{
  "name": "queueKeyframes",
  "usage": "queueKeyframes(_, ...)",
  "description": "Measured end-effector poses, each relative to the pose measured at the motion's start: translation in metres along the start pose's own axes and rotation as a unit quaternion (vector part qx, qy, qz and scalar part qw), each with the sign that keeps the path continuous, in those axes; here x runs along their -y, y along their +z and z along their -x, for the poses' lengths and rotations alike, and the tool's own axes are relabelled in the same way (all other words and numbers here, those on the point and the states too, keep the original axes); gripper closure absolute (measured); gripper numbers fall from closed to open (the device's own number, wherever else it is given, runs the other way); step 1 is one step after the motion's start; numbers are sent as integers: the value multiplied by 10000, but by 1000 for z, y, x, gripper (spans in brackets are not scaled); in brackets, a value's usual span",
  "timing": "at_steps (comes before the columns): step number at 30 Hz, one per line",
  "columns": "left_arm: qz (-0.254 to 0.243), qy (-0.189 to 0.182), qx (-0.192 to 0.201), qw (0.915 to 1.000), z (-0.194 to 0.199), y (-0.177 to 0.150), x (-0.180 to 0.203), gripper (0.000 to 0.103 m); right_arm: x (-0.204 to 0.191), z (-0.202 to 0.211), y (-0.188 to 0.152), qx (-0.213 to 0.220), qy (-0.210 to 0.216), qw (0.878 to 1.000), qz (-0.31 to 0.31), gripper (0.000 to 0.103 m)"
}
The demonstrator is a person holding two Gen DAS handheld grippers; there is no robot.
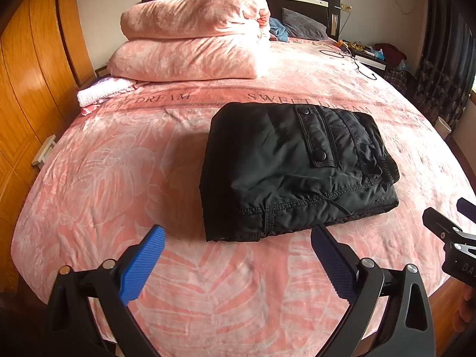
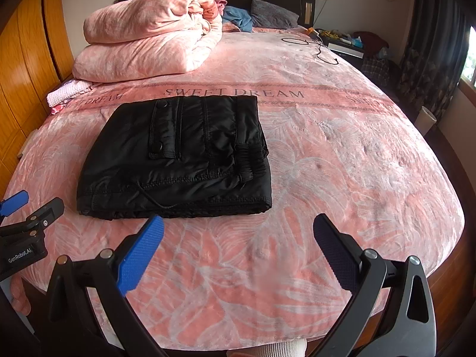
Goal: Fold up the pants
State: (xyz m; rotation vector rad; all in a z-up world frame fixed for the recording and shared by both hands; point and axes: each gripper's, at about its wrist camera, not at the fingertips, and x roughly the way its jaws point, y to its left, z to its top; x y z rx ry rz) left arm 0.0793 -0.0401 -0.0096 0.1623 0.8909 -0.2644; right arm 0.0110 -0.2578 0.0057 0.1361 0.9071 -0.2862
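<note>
**Left wrist view: black pants lie folded on the pink bed, both claws wide and empty**

Left wrist view shows, at the far left, a wooden wardrobe (image 1: 26,95) beside the bed. On the bed (image 1: 113,184), which has a pink leaf-pattern cover with the words "SWEET DREAM", a folded pink duvet (image 1: 190,35) lies in two thick layers near the headboard. The left claw (image 1: 235,247) hangs over the near edge of the bed, its two blue pads spread wide with nothing between them. Just beyond it, a little to the right, the pants (image 1: 291,166) lie as a compact black rectangle, with a snap-button pocket flap on top and the elastic waistband at the right side. At the right edge of this view a part of the other claw appears, near the corner of the pants but not touching them.

In the right wrist view the left claw shows at the left border, and the pants (image 2: 178,160) lie left of the middle, flat on the cover and apart from both claws. The right claw (image 2: 238,232) stands wide open and holds nothing, over bare cover. Further right, a black cable (image 2: 321,50) lies on the bed near a cluttered nightstand (image 2: 345,44), and dark curtains (image 2: 431,59) hang by the window.
</note>
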Motion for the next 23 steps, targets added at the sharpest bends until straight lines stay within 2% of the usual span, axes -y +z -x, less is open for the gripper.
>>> queueKeyframes(23, -11, -130, -21, 9999, -5, 3, -4, 4, 6, -7, -1, -90, 24, 9999, -58, 3)
